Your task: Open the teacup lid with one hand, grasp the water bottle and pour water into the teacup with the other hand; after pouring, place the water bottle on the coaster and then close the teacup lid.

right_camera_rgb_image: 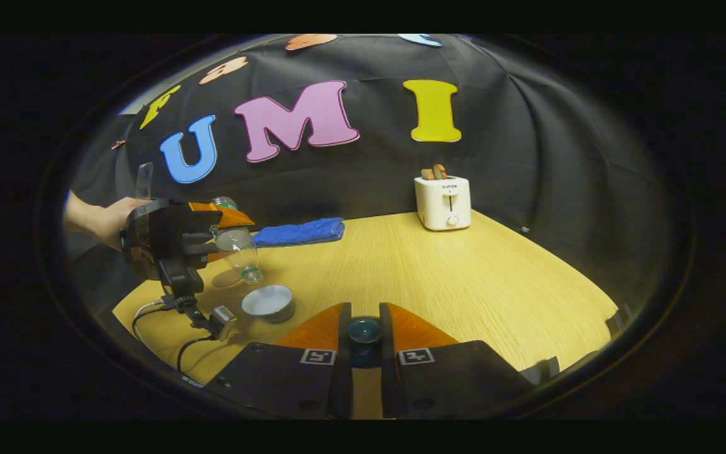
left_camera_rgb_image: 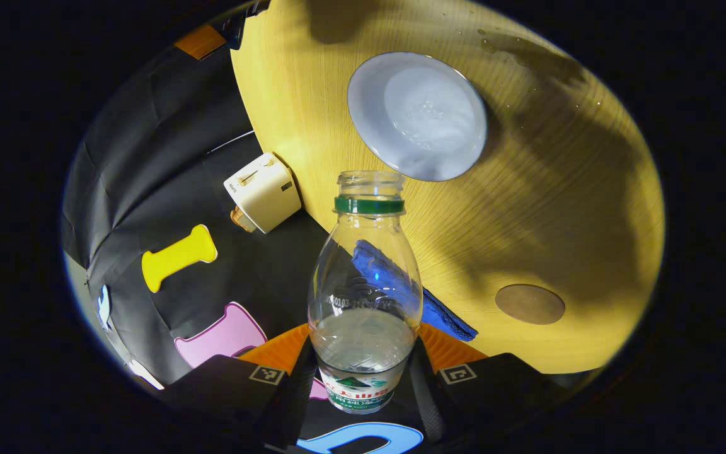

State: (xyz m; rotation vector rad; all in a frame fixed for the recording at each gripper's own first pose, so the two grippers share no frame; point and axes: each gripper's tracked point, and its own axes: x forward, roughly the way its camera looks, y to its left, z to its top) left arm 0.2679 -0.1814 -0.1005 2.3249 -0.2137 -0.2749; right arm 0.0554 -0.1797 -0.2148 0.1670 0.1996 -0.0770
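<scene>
Now, left gripper: we see its fingers pressed on both sides of the water bottle, which is uncapped and tipped mouth-down over the teacup.
Teacup: open on the table, whitish inside.
Right gripper: its fingers hold the dark teacup lid above the table.
Coaster: brown disc lying bare, apart from the teacup.
Background: blue cloth and toaster near the wall.

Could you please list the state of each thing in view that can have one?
water bottle: uncapped, tilted mouth-down over the teacup, part full
teacup: lid off, open
teacup lid: lifted, between the right gripper's fingers
coaster: bare
toaster: holds bread
</scene>
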